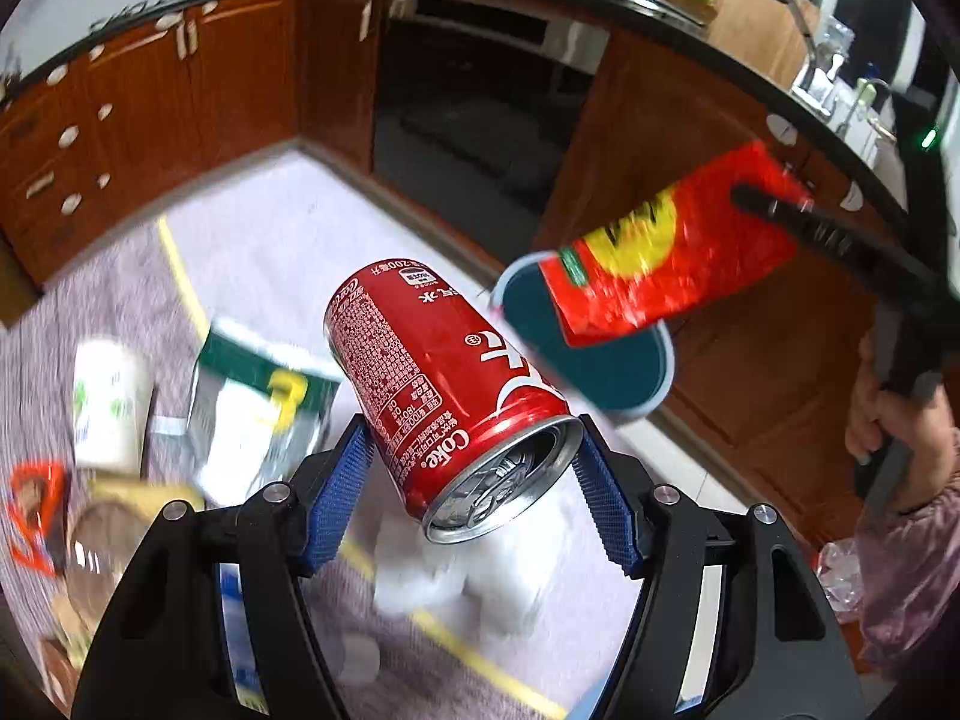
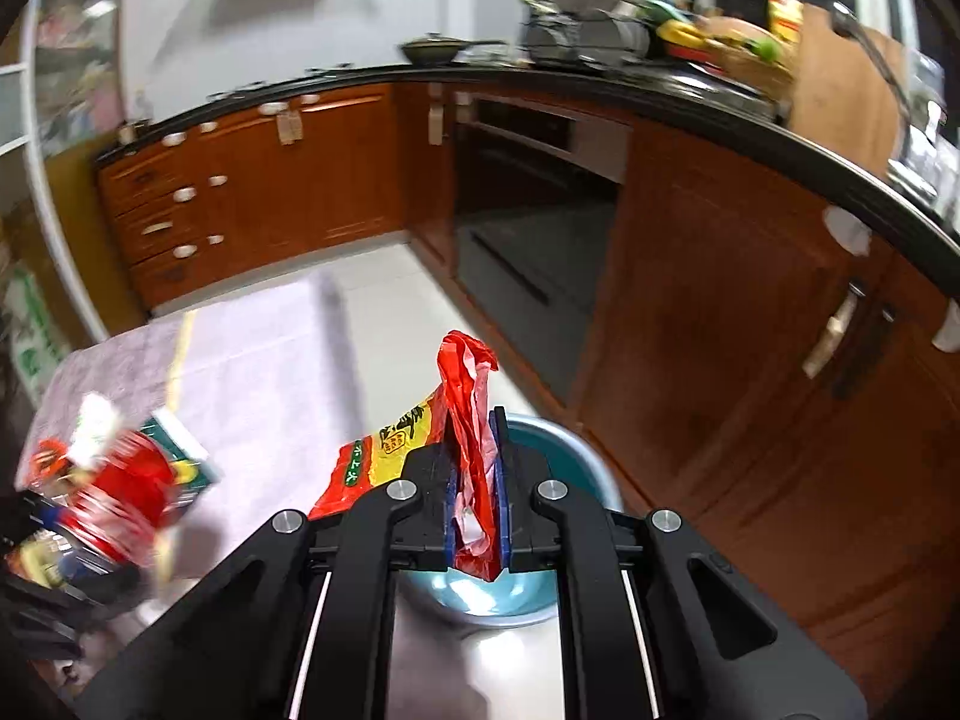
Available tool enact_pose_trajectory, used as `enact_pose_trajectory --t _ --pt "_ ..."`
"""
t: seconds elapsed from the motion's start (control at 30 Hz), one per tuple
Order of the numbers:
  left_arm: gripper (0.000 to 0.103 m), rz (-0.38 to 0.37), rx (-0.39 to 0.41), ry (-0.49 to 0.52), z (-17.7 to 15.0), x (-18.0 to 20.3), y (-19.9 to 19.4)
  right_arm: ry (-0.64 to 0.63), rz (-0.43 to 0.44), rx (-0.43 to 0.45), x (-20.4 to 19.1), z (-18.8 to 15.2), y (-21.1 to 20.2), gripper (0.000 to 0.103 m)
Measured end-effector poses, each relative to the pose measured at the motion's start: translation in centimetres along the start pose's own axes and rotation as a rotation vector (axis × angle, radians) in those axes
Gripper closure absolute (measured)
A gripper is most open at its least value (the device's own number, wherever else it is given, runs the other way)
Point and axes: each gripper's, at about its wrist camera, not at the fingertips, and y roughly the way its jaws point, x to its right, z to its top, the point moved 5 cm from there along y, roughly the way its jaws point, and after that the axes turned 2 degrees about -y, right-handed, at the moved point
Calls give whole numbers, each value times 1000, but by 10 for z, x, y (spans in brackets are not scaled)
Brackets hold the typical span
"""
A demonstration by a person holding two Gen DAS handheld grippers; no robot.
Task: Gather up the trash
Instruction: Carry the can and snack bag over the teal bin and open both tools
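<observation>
My left gripper (image 1: pixel 474 474) is shut on a red Coke can (image 1: pixel 456 384); its blue pads press both sides near the can's open top, and the can tilts away to the upper left. The same can shows as a red blur (image 2: pixel 120 492) at the left of the right wrist view. My right gripper (image 2: pixel 477 468) is shut on a red and yellow snack wrapper (image 2: pixel 468 420). In the left wrist view that wrapper (image 1: pixel 672 252) hangs from the right gripper (image 1: pixel 756 198) just over a round teal bin (image 1: pixel 606 372). The bin (image 2: pixel 570 456) lies right below the right gripper's fingers.
On the grey mat lie a white paper cup (image 1: pixel 111 402), a green and white carton (image 1: pixel 258 402), an orange wrapper (image 1: pixel 36 510) and a white crumpled tissue (image 1: pixel 468 576). Brown cabinets (image 1: pixel 180 96) and a dark oven (image 1: pixel 480 120) stand behind. A person's hand (image 1: pixel 888 420) holds the right gripper.
</observation>
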Motion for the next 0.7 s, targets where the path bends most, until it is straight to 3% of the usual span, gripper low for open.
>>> enact_pose_trajectory --t 0.13,0.33,0.37,0.4,0.5,0.6,0.7 --pt "35 -42 -22 56 24 25 27 49 -59 -96 40 -17 39 93" --pt "35 -110 -98 139 38 63 82 104 4 -251 51 -48 104 87" --pt "35 -123 -113 142 39 66 91 114 18 -276 51 -53 115 76" --pt "35 -130 -123 144 39 68 97 126 33 -296 51 -57 123 59" --pt "35 -145 -155 163 41 77 118 158 47 -306 55 -62 131 40" --pt "35 -161 -184 192 42 88 135 164 26 -289 64 -61 130 28" --pt "35 -172 -214 220 38 97 153 186 16 -288 72 -62 128 26"
